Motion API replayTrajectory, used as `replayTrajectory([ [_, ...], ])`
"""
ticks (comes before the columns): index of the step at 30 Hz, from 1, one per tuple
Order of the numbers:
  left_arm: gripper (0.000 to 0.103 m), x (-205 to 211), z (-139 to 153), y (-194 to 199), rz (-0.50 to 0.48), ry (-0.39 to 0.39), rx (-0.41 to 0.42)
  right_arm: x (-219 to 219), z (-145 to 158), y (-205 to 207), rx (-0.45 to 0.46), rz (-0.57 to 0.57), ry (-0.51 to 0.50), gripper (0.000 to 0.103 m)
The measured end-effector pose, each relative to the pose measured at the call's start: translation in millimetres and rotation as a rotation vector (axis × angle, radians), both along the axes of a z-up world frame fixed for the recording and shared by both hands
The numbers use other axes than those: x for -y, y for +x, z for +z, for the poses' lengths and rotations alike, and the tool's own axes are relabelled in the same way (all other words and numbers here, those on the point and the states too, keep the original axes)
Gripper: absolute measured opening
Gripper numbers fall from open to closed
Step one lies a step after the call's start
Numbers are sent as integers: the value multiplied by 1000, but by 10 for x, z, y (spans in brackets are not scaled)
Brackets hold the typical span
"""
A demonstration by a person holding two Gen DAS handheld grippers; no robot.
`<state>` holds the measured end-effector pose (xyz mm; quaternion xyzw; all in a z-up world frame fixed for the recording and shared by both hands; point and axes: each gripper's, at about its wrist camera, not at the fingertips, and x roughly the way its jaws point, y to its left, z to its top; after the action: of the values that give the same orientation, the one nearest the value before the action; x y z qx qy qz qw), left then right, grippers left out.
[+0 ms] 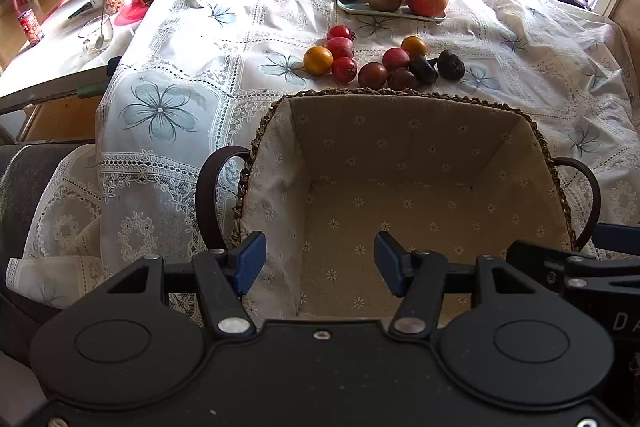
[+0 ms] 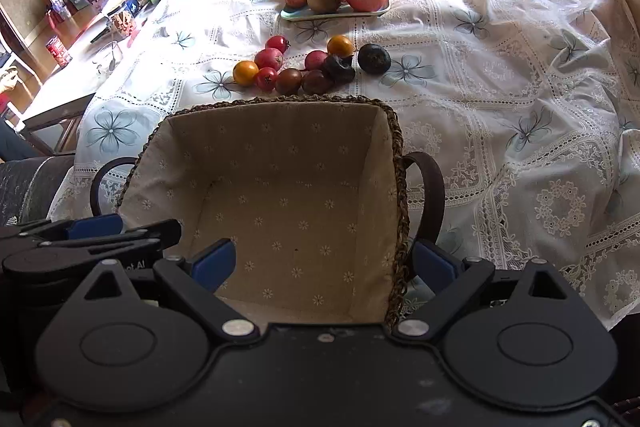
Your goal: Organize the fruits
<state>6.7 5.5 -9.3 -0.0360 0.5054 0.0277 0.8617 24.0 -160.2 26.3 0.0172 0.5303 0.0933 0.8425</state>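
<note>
White lace floral tablecloth [image 1: 192, 39] bears a lined woven basket with dark loop handles [image 1: 400, 155], empty; just beyond its far rim lies a row of small red, orange and dark fruits [image 1: 380, 61], running left-right, straight ahead of left gripper [image 1: 320, 263] and right gripper [image 2: 324, 263], both wide, empty, about equally near.

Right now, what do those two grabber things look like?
Both look alike. The left gripper and the right gripper are matte black plastic, each with two round discs at the base, silver screws and angular arms with triangular cut-outs. Their fingers end in blue pads. No cables, hands or sleeves show. White lettering on each is too cut off to read.
</note>
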Motion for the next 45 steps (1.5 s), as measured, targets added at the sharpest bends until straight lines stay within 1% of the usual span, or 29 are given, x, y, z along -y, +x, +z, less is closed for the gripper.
replayTrajectory([
  [13,62,-17,-13,20,1,-15,-19,-10,-13,12,-11,8,3,99],
  [35,62,-22,-23,13,1,-19,-22,-14,-16,11,-26,23,10,99],
  [37,62,-23,-32,19,-4,-26,-33,-15,-20,16,-30,25,13,99],
  [41,62,-57,-22,26,-11,-65,-51,-14,-2,19,-29,32,16,99],
  [45,62,-40,-6,17,-17,-57,-46,-11,8,9,-26,31,16,99],
])
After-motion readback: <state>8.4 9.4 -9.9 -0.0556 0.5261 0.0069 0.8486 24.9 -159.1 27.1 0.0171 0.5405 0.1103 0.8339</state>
